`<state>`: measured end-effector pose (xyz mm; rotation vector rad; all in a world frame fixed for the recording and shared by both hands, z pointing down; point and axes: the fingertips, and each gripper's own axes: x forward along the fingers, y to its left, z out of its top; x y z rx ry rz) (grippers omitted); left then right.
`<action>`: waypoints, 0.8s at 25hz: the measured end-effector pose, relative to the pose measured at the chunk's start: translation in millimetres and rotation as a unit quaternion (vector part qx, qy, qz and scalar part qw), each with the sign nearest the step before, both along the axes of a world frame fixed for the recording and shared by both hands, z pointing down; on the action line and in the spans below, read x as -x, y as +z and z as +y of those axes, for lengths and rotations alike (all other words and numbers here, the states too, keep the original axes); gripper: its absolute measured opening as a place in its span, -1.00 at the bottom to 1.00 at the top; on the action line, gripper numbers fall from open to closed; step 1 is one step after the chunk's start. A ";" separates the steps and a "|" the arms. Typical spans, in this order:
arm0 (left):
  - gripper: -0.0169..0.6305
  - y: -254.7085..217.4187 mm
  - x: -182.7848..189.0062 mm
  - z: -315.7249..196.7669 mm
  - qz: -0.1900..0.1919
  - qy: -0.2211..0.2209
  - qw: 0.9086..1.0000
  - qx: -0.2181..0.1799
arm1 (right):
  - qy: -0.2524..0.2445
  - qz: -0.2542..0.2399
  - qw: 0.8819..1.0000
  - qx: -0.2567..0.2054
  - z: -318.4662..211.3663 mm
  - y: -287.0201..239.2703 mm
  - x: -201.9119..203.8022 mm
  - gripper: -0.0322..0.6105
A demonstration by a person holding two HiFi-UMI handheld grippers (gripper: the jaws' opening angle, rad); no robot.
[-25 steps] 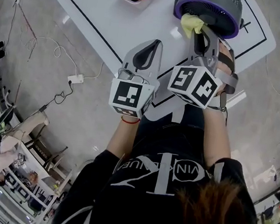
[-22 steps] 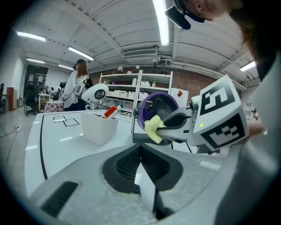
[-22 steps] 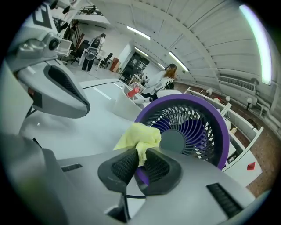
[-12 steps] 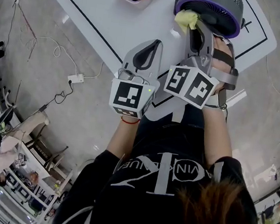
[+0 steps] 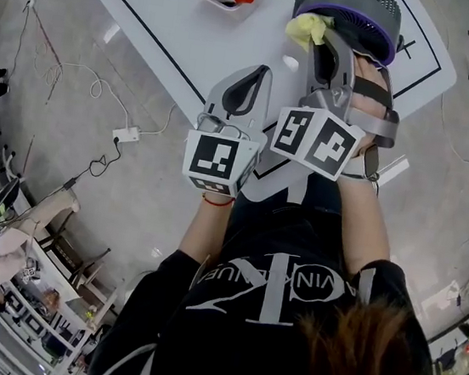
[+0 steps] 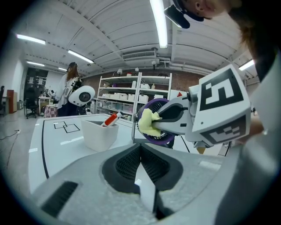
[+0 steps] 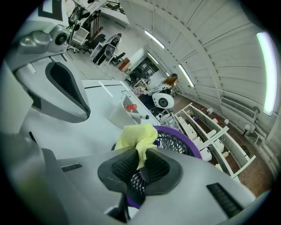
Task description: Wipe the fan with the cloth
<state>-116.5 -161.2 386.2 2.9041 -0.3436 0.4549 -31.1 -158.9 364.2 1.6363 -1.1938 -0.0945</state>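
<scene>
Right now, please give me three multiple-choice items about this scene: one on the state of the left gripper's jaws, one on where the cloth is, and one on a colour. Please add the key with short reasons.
1. The left gripper has its jaws:
A) wide open
B) shut, nothing between them
C) half open

2. The cloth is:
A) lying loose on the table
B) hanging from the left gripper
C) pinched in the right gripper, at the rim of the fan

3. The fan's rim is:
A) purple
B) red
C) green

Key:
1 B: the left gripper view shows the pads meeting on nothing.
2 C: the right gripper view shows the yellow cloth between the pads, at the rim.
3 A: every view shows a purple ring.
</scene>
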 end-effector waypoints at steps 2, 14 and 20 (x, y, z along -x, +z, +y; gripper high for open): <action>-0.93 -8.3 0.1 -2.5 0.007 -0.004 1.000 -0.001 | -0.001 0.001 1.000 0.002 -0.7 -6.3 -1.1 -0.78; -0.93 -28.4 4.7 1.0 0.019 -0.011 1.000 -0.012 | 0.002 0.001 1.000 -0.027 7.2 -31.9 -10.2 -0.79; -0.93 -36.5 6.7 7.1 0.021 -0.011 1.000 -0.021 | 0.026 0.003 0.999 -0.041 23.2 -40.9 -26.6 -0.80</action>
